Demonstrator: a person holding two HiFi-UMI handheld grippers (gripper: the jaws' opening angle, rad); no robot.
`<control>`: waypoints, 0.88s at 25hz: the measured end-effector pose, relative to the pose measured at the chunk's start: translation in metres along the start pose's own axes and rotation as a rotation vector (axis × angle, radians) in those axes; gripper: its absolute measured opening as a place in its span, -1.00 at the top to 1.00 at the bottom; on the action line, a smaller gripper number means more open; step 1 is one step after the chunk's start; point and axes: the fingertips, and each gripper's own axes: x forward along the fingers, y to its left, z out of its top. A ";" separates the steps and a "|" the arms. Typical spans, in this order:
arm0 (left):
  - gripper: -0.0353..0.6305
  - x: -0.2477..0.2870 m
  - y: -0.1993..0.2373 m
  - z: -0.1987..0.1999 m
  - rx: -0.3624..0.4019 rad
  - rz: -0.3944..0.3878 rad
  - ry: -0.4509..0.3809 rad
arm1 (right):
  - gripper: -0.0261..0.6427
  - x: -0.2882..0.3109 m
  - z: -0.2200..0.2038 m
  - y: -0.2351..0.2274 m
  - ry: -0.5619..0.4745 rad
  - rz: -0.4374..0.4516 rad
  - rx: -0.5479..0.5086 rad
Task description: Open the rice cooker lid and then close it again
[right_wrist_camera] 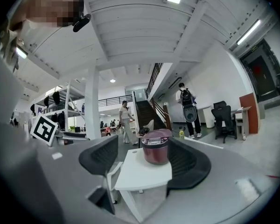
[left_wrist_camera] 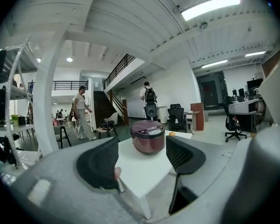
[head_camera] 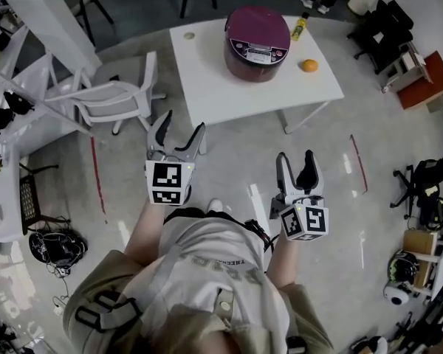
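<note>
Rice cooker point(head_camera: 245, 69), 1, lid point(head_camera: 257, 25) down, on 1 table point(head_camera: 207, 76); left tongs point(head_camera: 182, 124), right tongs point(head_camera: 295, 158): both apart, empty.

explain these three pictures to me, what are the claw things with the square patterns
No robot here: a person holds a two-jaw tool in each hand, the left gripper and the right gripper; the patterned cubes belong to them. The top-down picture comes from a camera on the person's head; the other two look along each tool's jaws. Ahead, a white table carries a rice cooker with its lid shut, an orange and a small bottle. Both grippers are open, holding nothing.
</note>
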 end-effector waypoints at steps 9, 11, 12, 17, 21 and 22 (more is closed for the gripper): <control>-0.09 0.036 -0.010 -0.007 0.012 0.016 0.050 | 0.00 0.032 -0.011 -0.031 0.030 0.029 0.034; -0.09 0.040 -0.010 -0.009 0.016 0.019 0.059 | 0.00 0.039 -0.014 -0.035 0.039 0.032 0.042; -0.09 0.043 -0.009 -0.010 0.018 0.020 0.064 | 0.00 0.042 -0.015 -0.036 0.042 0.034 0.043; -0.09 0.061 -0.008 -0.015 0.022 0.014 0.083 | 0.00 0.059 -0.020 -0.045 0.056 0.034 0.047; -0.09 0.082 -0.002 -0.018 0.018 0.007 0.094 | 0.00 0.078 -0.023 -0.049 0.069 0.038 0.044; -0.09 0.088 -0.002 -0.018 0.017 0.002 0.096 | 0.00 0.083 -0.023 -0.050 0.071 0.039 0.041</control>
